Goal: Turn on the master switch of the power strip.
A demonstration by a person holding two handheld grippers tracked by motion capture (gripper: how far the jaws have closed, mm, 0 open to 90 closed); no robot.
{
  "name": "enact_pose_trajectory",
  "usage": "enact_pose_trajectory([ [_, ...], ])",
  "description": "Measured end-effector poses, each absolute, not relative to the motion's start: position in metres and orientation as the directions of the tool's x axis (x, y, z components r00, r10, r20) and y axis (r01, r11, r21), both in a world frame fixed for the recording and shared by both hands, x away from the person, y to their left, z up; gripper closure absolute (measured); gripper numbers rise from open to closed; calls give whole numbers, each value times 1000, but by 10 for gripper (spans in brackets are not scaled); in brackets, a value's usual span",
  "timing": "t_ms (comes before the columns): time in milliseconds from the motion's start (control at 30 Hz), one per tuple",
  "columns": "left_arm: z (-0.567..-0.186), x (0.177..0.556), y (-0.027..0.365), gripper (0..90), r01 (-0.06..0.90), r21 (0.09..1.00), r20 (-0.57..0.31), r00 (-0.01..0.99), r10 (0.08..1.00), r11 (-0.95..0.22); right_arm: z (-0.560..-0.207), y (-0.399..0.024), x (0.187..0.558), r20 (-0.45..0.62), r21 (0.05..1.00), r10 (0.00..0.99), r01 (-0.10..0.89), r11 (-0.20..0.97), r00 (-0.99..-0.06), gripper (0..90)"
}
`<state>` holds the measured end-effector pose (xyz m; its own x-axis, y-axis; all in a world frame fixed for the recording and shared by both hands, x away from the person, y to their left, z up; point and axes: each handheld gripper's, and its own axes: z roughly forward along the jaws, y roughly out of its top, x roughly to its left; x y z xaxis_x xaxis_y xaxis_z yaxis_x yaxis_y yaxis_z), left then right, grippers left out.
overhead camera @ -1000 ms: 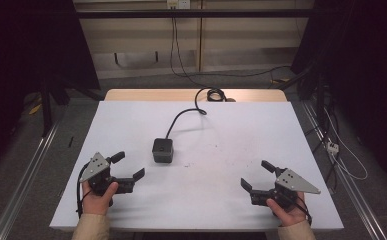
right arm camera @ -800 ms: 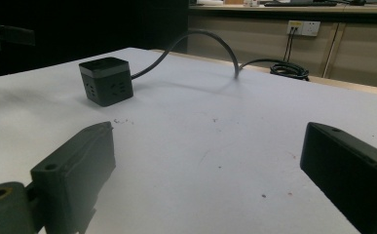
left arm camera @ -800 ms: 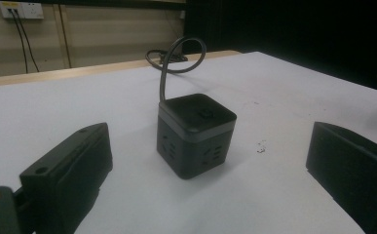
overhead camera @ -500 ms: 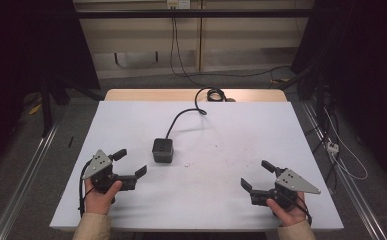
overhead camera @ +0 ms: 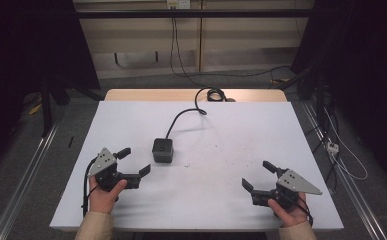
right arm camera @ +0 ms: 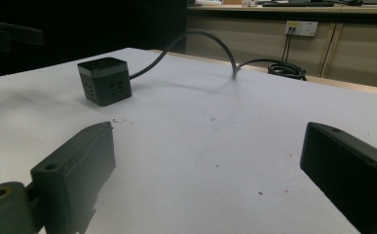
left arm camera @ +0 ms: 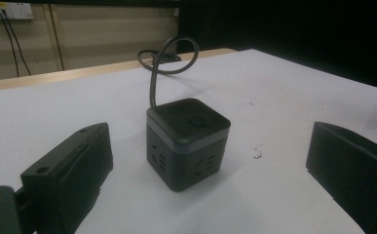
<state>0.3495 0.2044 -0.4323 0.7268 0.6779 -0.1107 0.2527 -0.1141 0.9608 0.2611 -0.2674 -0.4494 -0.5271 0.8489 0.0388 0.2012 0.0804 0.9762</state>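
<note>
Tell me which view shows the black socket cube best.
The left gripper view: the socket cube sits close between the open jaws, sockets and top button clear. The high view shows it small from above; the right gripper view shows it farther off, at an angle.

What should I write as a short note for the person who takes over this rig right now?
Left claw: open, holding nothing, close to the black cube power socket, which is lined up between its jaws in the left gripper view.
Right claw: open, holding nothing, resting low at the near right of the white table, far from the cube.
Cube: upright on the table, left of centre; its cable runs to the far edge and coils there.
Done: nothing gripped yet.
Left: probably move the left claw forward and close on the cube.
</note>
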Motion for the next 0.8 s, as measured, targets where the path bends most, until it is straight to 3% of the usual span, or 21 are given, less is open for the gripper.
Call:
enact_pose_trajectory([
  [800, -431, 355, 196, 29, 256, 961, -122, 734, 668, -106, -450, -272, 260, 45, 977, 853, 199, 70, -520, 51],
])
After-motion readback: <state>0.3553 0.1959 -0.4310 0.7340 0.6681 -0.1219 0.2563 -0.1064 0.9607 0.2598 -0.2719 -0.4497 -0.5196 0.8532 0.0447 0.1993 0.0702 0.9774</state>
